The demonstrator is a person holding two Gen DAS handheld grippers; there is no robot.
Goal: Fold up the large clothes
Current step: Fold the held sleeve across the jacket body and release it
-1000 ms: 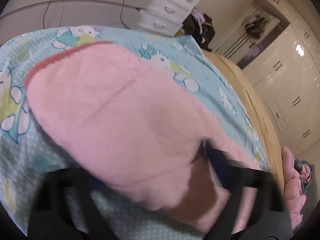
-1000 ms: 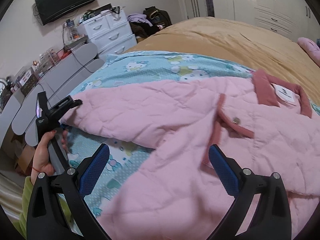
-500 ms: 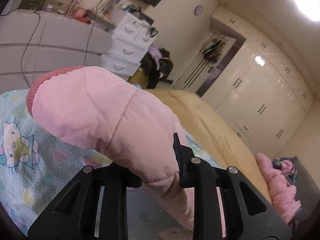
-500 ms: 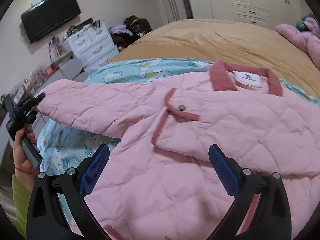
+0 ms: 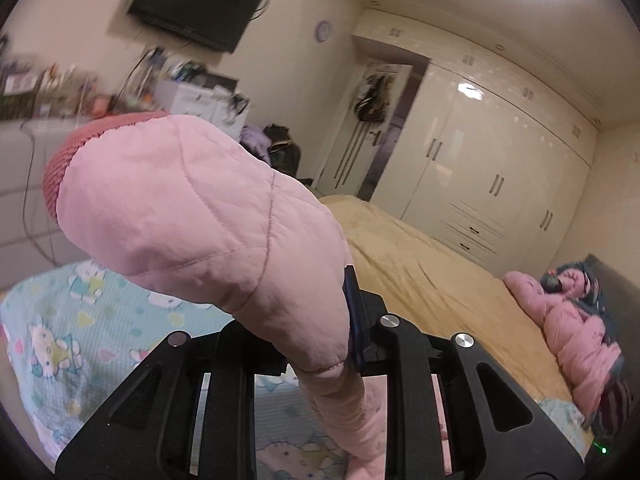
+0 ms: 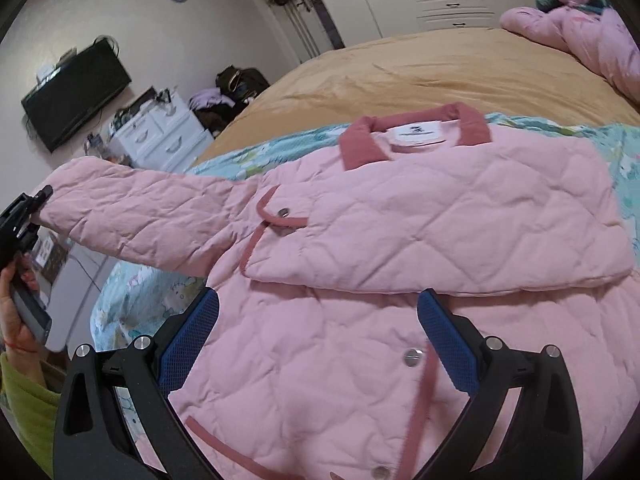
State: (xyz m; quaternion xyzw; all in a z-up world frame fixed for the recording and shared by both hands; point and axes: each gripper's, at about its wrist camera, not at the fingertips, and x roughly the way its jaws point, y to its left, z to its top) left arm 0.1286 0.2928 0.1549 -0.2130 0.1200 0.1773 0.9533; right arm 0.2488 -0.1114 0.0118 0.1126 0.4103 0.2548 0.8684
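Right, nearest to me the left gripper (image 5: pixel 320 344) is clamped on the sleeve (image 5: pixel 200 216) of the pink quilted jacket (image 6: pixel 400 248); its jaws have just been closing, and the padded fabric is pinched between them, with the ribbed cuff (image 5: pixel 60 168) bulging out past the pads. My right gripper (image 6: pixel 316 340) hangs with its blue pads wide apart over the jacket's front, gripping nothing.

The jacket lies face up on the cartoon-print sheet (image 6: pixel 132 292), which covers the near part of the bed (image 6: pixel 420 72). One side is already folded across the chest, and the collar (image 6: pixel 416 132) sits at the far edge. The held sleeve stretches out to the side, lifted clear of the sheet.

To do this fold well, I judge I should carry the sleeve across the body in one flat arc, keeping it taut enough that the padding does not bunch at the shoulder. I would lay it parallel to the folded edge and let go only once the cuff rests on the jacket. The right gripper could press down near the shoulder seam to anchor the body while the sleeve travels.

Further off, a white chest of drawers (image 6: pixel 160 136) stands by the wall, drawers shut, clutter on top too blurred to name. The wardrobe (image 5: pixel 500 184) doors are closed, so I cannot tell their contents. Another pink garment (image 6: pixel 580 32) lies heaped at the far end of the bed.
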